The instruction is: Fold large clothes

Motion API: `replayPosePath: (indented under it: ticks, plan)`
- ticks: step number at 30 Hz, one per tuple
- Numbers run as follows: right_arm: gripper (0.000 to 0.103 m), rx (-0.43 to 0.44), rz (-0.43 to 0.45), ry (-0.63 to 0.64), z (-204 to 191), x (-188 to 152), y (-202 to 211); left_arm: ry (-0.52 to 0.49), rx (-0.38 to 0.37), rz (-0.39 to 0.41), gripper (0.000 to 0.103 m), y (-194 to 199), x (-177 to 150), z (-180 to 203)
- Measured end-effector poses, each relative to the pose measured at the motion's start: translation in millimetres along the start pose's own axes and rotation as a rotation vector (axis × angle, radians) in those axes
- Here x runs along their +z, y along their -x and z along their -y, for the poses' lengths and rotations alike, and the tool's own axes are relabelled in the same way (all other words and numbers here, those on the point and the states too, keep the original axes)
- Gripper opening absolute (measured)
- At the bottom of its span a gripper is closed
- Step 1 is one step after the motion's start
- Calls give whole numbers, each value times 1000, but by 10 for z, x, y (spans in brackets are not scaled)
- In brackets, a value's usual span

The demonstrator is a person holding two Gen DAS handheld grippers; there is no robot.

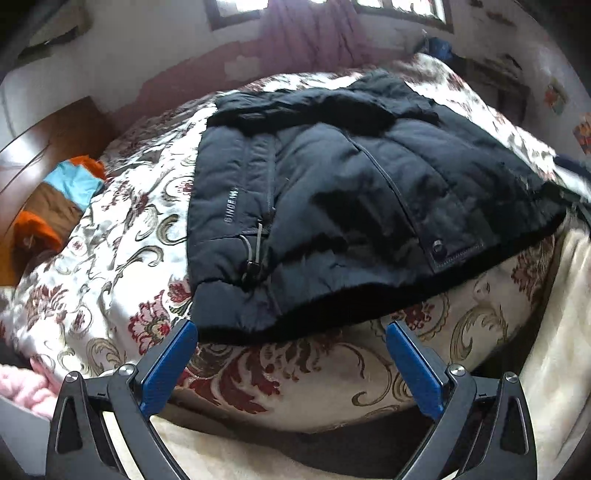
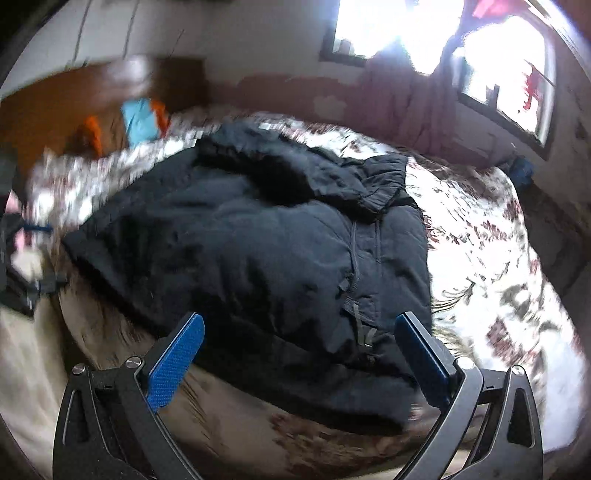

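A dark navy padded jacket (image 1: 351, 206) lies flat on the floral bed cover (image 1: 110, 266), sleeves folded across its upper part, a zip and drawcord near its left hem. My left gripper (image 1: 291, 328) hovers just in front of the jacket's near hem, open, nothing between its blue pads. In the right wrist view the same jacket (image 2: 258, 258) fills the middle, blurred by motion. My right gripper (image 2: 299, 321) is open over the jacket's near right corner, holding nothing.
Orange, blue and brown clothes (image 1: 62, 199) lie at the bed's far left by a wooden headboard (image 1: 48, 140). A cream blanket (image 1: 554, 350) drapes the near edge. A pink item (image 1: 22, 391) sits low left. Bright windows (image 2: 424, 33) and a curtain (image 1: 306, 37) stand behind.
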State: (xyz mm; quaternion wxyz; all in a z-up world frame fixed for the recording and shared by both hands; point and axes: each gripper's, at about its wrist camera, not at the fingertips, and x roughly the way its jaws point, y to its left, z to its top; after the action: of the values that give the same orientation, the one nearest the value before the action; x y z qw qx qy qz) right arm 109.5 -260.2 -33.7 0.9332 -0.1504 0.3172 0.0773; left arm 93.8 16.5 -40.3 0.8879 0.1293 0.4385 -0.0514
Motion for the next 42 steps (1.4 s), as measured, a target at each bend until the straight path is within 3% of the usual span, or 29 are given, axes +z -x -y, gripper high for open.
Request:
replayPosePath:
  ticks: [7,14,17,21,25,29,37,42]
  plan:
    - [101,-17,-163,201,-14,-205,-127,-125,77,-26,103,-116,-32,183]
    - [101,-46,-278,293,-174,-375,-372,-211,96,-25,103,-173,-37,325]
    - [101,-105,-304,355,-288,-422,-474,-252,109,-36,103,-248,-30,384]
    - [101,-247,-375,486,-478,-550,-715,-311,144,-54,103,-368,-57,502]
    - [101,-373,-306,602,-669,-591,-772,-320,155,-73,103,-452,-73,540]
    - [101,-401,-197,554,-667,-453,-651,-278,145,-56,103,-412,-46,452]
    - [101,-254,-78,261,-352,-143,-337,-178,90,-21,103,-314,-22,267]
    - [101,-170,-40,137,-99,3,-214,-178,34,-2,103,-249,-39,263]
